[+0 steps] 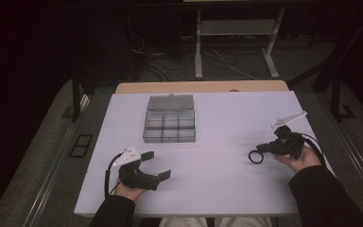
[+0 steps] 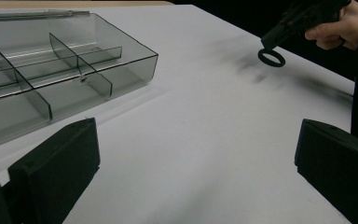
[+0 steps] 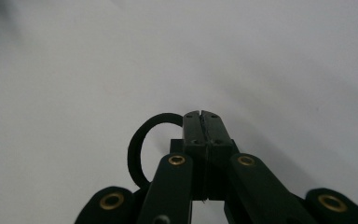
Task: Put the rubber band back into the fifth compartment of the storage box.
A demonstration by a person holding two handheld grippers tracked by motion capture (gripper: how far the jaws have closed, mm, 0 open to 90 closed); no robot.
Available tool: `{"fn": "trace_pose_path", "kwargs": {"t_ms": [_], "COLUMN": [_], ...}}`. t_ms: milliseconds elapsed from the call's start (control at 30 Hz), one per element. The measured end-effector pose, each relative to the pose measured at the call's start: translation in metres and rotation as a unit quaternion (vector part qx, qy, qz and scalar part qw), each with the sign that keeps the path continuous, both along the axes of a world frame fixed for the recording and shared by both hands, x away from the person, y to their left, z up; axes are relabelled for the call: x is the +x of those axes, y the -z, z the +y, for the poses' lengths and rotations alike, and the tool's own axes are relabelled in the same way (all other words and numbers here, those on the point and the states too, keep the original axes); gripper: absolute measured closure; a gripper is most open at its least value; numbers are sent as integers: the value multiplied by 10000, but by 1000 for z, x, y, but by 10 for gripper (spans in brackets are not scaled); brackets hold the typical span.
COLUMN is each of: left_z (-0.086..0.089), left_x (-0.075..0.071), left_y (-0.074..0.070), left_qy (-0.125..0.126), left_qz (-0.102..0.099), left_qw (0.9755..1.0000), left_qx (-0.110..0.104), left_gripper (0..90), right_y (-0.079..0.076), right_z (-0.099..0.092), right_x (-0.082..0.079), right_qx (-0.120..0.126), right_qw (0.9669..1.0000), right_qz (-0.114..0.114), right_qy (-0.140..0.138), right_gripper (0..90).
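Note:
A black ring (image 1: 255, 157) hangs from my right gripper (image 1: 261, 149) at the right side of the white table (image 1: 227, 118), close to the surface. In the right gripper view the jaws are shut on the ring (image 3: 142, 144), which sticks out to the left of my right gripper (image 3: 202, 122). My left gripper (image 1: 157, 164) rests near the front left, open wide with nothing between its jaws. From my left gripper (image 2: 198, 135) I see the right gripper (image 2: 268, 43) with the ring (image 2: 271, 58) far off at top right.
A clear grey compartment box (image 1: 169, 126) sits at the middle back of the table, its lid (image 1: 170, 102) folded open behind it. The box (image 2: 51, 79) has several divided cells that look empty. Desk legs and cables lie on the floor beyond.

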State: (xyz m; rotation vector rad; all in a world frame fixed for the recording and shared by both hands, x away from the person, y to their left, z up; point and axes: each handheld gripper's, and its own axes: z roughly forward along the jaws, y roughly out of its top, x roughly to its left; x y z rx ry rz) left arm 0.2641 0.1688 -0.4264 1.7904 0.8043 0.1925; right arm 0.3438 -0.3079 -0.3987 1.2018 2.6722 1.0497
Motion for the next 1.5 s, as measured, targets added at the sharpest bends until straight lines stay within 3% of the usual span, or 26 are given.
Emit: {"fn": "trace_pose_path", "kwargs": {"t_ms": [367,1500], "left_z": [1,2], "left_x": [0,1], "left_y": [0,0], "left_qy": [5,33], "left_qz": [-9,-8], "left_qw": [10000,10000], "left_qx": [1,1], "left_gripper": [0,0], "right_y": [-19,-58], "right_z": [19,65], "right_x": [13,47], "right_qx": [84,126], "right_qw": [9997,9980], "right_qz": [-142,-426], "right_qy": [-153,-451], "right_gripper": [894,893]}}
